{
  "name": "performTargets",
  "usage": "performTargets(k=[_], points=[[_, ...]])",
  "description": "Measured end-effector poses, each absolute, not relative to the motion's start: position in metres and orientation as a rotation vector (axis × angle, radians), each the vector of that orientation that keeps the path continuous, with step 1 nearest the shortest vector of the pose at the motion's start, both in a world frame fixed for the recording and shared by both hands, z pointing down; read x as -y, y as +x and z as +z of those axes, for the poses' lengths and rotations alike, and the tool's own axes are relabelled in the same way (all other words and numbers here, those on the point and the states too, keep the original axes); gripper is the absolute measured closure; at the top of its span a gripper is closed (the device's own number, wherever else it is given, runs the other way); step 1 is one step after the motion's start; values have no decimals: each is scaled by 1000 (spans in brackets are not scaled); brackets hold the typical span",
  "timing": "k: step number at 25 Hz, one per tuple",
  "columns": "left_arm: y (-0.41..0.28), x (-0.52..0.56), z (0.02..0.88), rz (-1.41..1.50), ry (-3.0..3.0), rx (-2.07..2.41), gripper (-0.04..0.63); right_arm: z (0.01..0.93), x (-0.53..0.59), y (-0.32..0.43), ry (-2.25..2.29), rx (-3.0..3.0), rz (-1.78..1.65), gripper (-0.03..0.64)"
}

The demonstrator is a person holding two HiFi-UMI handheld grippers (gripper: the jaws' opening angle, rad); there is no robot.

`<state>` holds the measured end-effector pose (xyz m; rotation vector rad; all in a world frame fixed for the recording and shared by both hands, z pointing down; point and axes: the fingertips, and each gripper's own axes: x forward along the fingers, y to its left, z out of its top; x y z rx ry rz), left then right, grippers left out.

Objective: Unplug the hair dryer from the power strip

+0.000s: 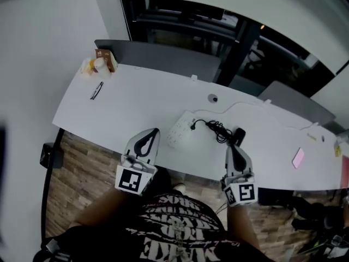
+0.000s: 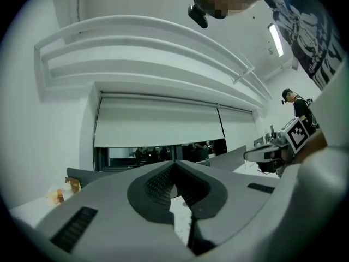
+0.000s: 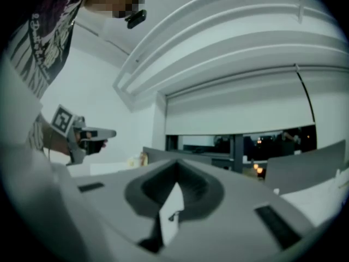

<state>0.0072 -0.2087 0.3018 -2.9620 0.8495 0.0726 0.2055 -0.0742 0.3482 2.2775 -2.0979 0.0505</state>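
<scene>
In the head view a white power strip (image 1: 179, 129) lies on the white table (image 1: 136, 102). A black plug (image 1: 193, 125) sits at the strip's right end. Its tangled black cord (image 1: 218, 130) runs to the black hair dryer (image 1: 238, 136), which lies to the right. My left gripper (image 1: 156, 130) hovers over the table's near edge, just left of the strip, jaws shut and empty. My right gripper (image 1: 232, 147) hangs just in front of the dryer, also shut and empty. Both gripper views look level across the room, with the left gripper (image 2: 174, 164) and the right gripper (image 3: 175, 162) closed at their tips.
Snack packets (image 1: 99, 63) stand at the table's far left corner, with a thin black item (image 1: 96, 90) near them. A pink object (image 1: 298, 158) lies at the right. Grey partitions (image 1: 163, 56) line the far edge, beside a round cable hole (image 1: 212, 98). Below is wooden floor (image 1: 82, 179).
</scene>
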Motion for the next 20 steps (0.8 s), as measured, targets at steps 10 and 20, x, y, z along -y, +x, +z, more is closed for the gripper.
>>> performTargets(k=[10, 20], points=[[-11, 204, 319, -4, -2970, -883, 570, 356, 85, 192, 2264, 2134, 113, 583], [20, 218, 324, -29, -3013, -721, 569, 355, 91, 195, 2334, 2091, 173, 583]])
